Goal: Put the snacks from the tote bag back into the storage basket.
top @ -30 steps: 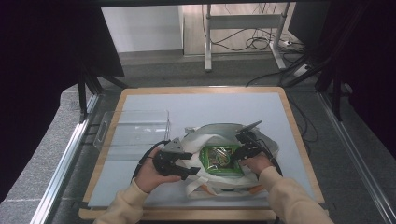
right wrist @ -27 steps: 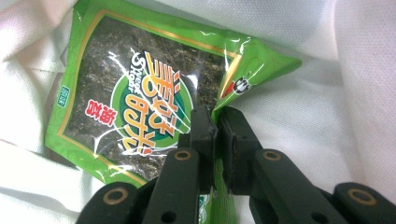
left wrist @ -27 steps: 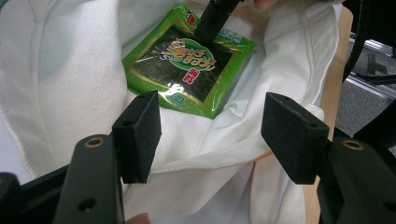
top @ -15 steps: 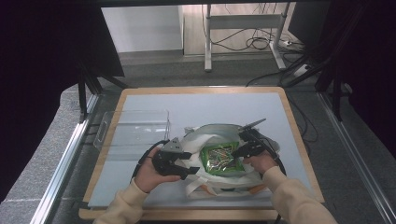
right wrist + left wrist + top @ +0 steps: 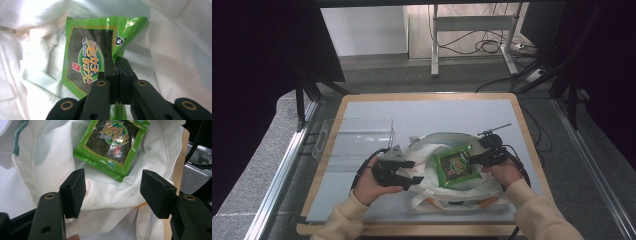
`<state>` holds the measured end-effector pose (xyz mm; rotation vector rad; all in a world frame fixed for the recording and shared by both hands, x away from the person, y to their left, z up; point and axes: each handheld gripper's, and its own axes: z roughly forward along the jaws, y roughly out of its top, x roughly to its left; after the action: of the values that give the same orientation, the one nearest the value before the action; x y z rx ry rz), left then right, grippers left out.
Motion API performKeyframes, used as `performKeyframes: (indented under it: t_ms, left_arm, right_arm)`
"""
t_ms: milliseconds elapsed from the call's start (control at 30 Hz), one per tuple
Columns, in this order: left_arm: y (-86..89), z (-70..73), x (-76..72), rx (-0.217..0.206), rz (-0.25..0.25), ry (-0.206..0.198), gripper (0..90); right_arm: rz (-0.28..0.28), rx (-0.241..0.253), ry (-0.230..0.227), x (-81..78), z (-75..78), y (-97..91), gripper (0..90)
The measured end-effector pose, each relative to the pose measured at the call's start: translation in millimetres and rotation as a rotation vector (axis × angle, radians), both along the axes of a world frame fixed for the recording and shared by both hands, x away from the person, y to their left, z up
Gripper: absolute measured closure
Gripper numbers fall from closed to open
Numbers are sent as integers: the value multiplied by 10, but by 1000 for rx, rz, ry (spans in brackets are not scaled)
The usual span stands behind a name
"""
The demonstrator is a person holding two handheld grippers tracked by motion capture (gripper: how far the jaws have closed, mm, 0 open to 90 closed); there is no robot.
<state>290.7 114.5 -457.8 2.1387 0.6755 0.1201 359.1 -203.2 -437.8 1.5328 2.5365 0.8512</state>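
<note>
Right claw (image 5: 117,71) clamping green snack packet (image 5: 100,50) edge, inside white bag (image 5: 432,150).
Left claw (image 5: 112,192) apart, probably holding bag rim.

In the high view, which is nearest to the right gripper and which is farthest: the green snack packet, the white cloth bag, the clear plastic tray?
1. Green snack packet: pinched in the right gripper, just to its left.
2. White cloth bag: lies under and around the packet.
3. Clear plastic tray: farthest, at the table's left side.
</note>
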Motion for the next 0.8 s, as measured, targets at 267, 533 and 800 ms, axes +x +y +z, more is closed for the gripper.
performKeyframes:
  t_ms: [267, 533, 800]
  left_arm:
    - [14, 0, 4, 7, -6, -3, 370]
    - [46, 12, 10, 3, 4, -8, 369]
    - [54, 38, -12, 3, 15, -12, 367]
  right_arm:
    - [30, 9, -74, -84, 189, -88, 874]
    - [57, 46, -126, -126, 297, -156, 874]
    - [86, 81, -166, -146, 365, -198, 874]
